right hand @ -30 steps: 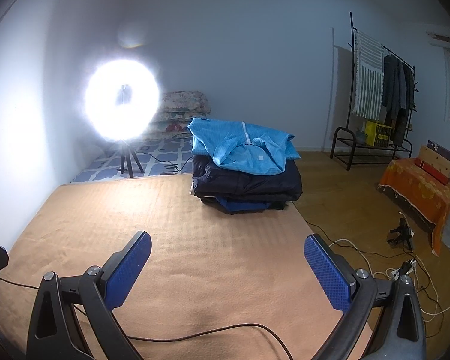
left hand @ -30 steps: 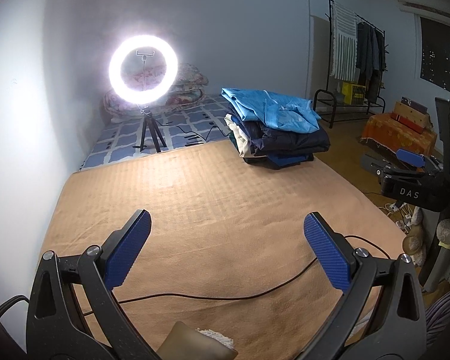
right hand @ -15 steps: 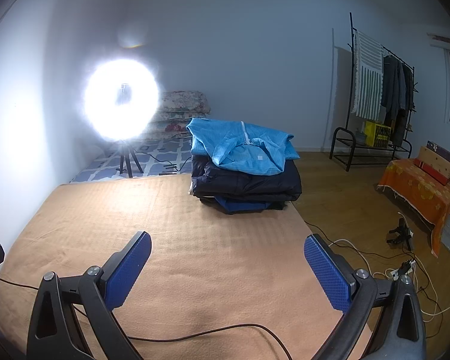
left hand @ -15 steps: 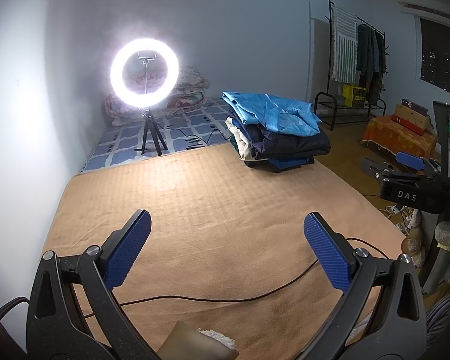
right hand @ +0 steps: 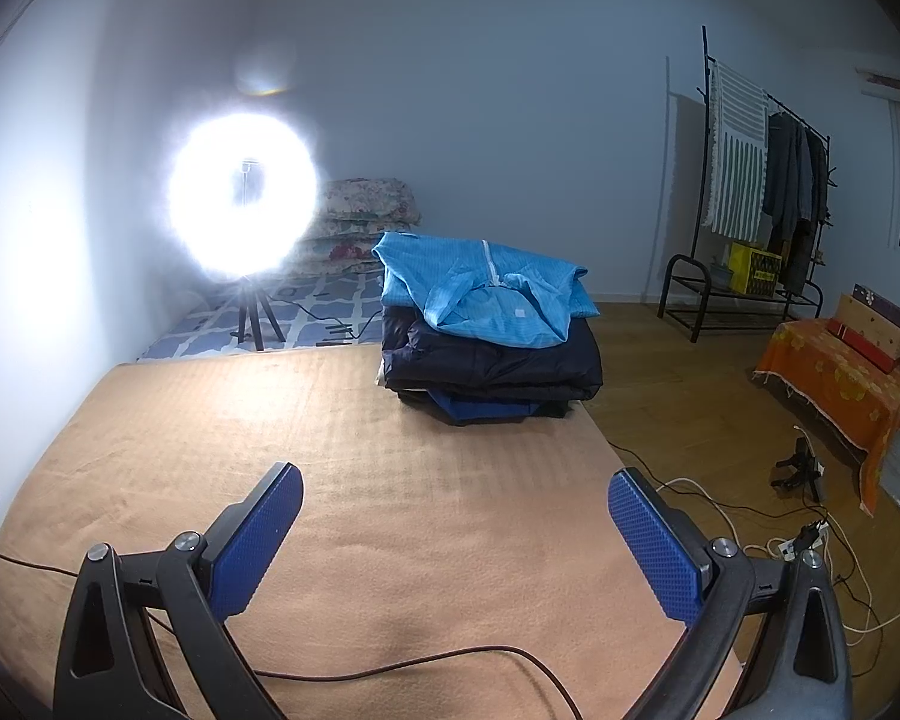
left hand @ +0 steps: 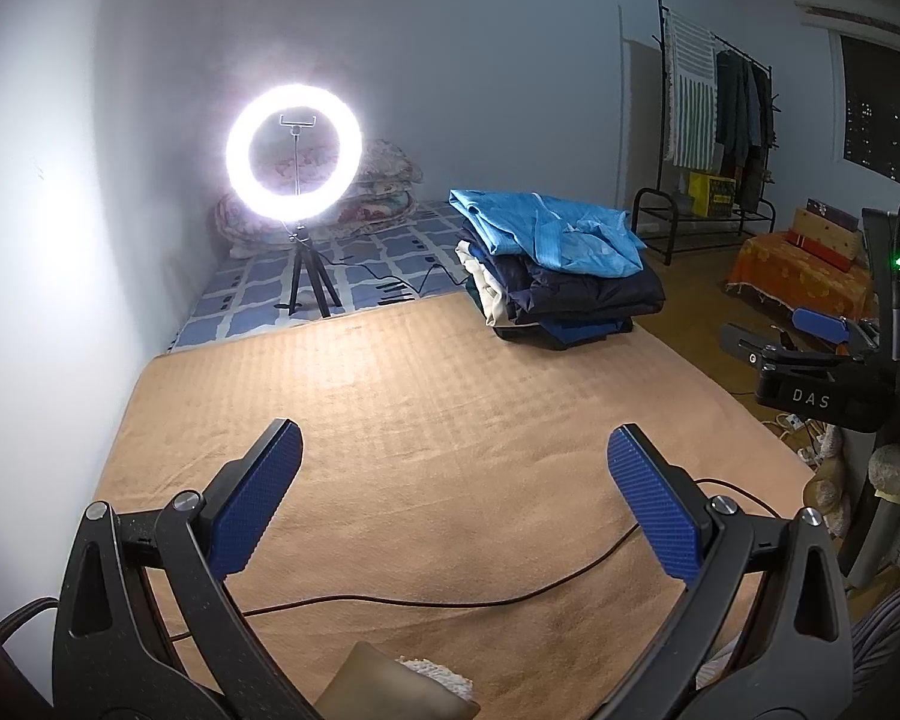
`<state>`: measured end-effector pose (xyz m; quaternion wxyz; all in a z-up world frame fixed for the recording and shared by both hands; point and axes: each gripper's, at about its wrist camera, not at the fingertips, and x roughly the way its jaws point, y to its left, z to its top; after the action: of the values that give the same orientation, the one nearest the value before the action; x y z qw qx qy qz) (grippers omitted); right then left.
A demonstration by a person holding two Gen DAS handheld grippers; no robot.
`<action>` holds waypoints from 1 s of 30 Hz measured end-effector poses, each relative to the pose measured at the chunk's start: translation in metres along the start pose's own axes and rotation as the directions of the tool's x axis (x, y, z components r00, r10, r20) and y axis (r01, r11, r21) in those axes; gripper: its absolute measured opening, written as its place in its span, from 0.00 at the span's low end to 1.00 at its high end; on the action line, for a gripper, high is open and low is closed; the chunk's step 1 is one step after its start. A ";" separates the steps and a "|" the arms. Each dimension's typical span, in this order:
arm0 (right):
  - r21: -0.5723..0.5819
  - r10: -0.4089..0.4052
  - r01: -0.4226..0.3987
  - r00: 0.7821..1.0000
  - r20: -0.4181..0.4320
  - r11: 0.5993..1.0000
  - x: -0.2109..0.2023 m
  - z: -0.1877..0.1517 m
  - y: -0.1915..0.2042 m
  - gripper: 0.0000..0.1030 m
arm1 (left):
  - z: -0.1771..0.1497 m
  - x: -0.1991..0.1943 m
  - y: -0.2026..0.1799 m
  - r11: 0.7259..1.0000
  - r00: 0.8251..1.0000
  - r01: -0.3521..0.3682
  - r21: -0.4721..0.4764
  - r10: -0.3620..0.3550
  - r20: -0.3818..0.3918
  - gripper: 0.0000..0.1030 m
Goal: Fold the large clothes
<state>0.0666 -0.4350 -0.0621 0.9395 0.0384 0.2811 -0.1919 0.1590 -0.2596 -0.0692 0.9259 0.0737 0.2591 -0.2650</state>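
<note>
Left wrist view: the left claw (left hand: 453,450) is released, its blue pads spread wide and holding nothing, above a tan blanket (left hand: 426,408) spread flat. A thin dark cable (left hand: 450,603) trails across the blanket near the claw. At the blanket's far right corner sits the stack of folded clothes (left hand: 561,282): a light blue garment (left hand: 546,231) on top, dark navy pieces below, a pale edge showing at the left. Beyond the blanket a lit ring light (left hand: 296,153) stands on a small tripod on a blue-and-white patterned mat, with floral bedding piled behind it against the wall. At the right edge the right claw (left hand: 810,354) shows from the side, its black body marked "DAS". A clothes rack (left hand: 714,138) stands by the far wall.

Right wrist view: the right claw (right hand: 455,507) is likewise released and empty over the blanket (right hand: 342,456). The stack of folded clothes (right hand: 489,342) lies ahead at the blanket's far edge, the light blue garment (right hand: 486,294) uppermost. The ring light (right hand: 243,198) glares at left. To the right lie wooden floor, white cords, and an orange cloth (right hand: 840,378) over a low piece of furniture.
</note>
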 end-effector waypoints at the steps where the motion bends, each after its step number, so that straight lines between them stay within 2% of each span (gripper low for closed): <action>1: 0.000 0.000 0.000 1.000 0.001 1.000 0.000 0.000 0.000 1.00 | -0.001 0.000 -0.001 1.000 1.000 0.000 0.001 0.000 0.000 1.00; 30: -0.015 -0.009 0.009 1.000 -0.002 1.000 -0.001 -0.002 0.004 1.00 | -0.002 -0.001 0.000 1.000 1.000 -0.011 0.009 0.011 0.011 1.00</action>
<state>0.0659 -0.4302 -0.0634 0.9386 0.0304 0.2837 -0.1940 0.1576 -0.2586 -0.0705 0.9284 0.0779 0.2526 -0.2612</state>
